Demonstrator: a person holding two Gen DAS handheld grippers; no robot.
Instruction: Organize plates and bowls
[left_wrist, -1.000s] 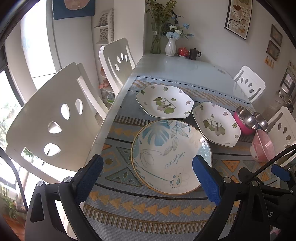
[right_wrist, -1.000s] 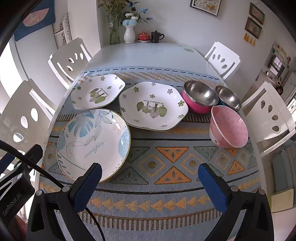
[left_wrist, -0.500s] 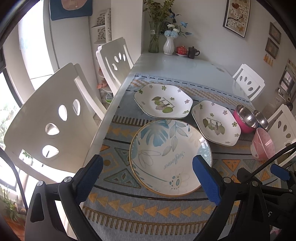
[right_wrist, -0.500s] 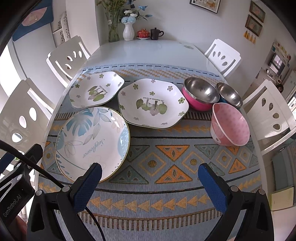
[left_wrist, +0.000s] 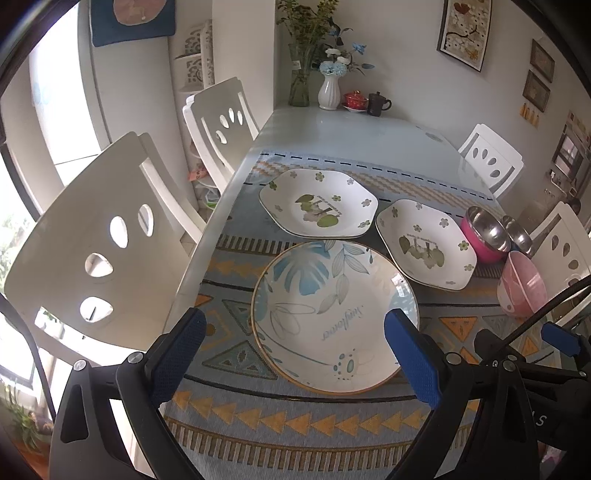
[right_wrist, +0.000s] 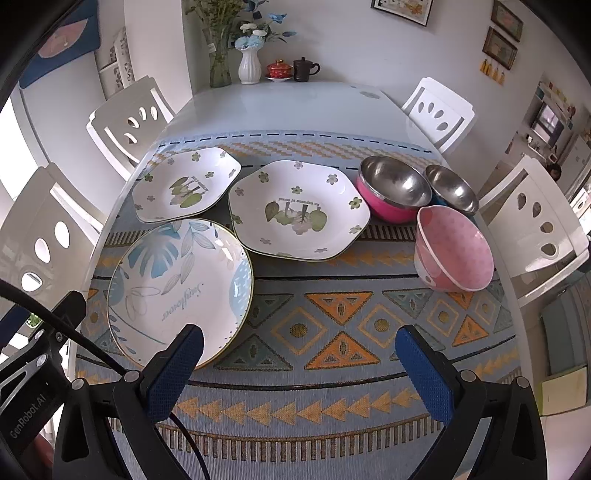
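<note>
A round blue-leaf plate (left_wrist: 332, 317) (right_wrist: 177, 284) lies nearest on the patterned cloth. Two white hexagonal flower plates lie behind it, one left (left_wrist: 319, 203) (right_wrist: 184, 184) and one right (left_wrist: 424, 243) (right_wrist: 299, 210). A pink-sided steel bowl (right_wrist: 393, 188) (left_wrist: 484, 234), a smaller steel bowl (right_wrist: 450, 188) and a pink dotted bowl (right_wrist: 454, 247) (left_wrist: 521, 284) stand at the right. My left gripper (left_wrist: 295, 350) is open and empty above the round plate's near edge. My right gripper (right_wrist: 299, 362) is open and empty above bare cloth, right of the round plate.
White chairs stand on both sides of the table (left_wrist: 92, 236) (right_wrist: 535, 225). A vase of flowers (right_wrist: 249, 66), a red cup and a dark mug (right_wrist: 304, 68) stand at the table's far end. The left gripper's body shows at the lower left of the right wrist view (right_wrist: 33, 369).
Both views have shifted a little; the dishes sit slightly nearer and lower in the frames. Both grippers stay open and no dish has moved.
</note>
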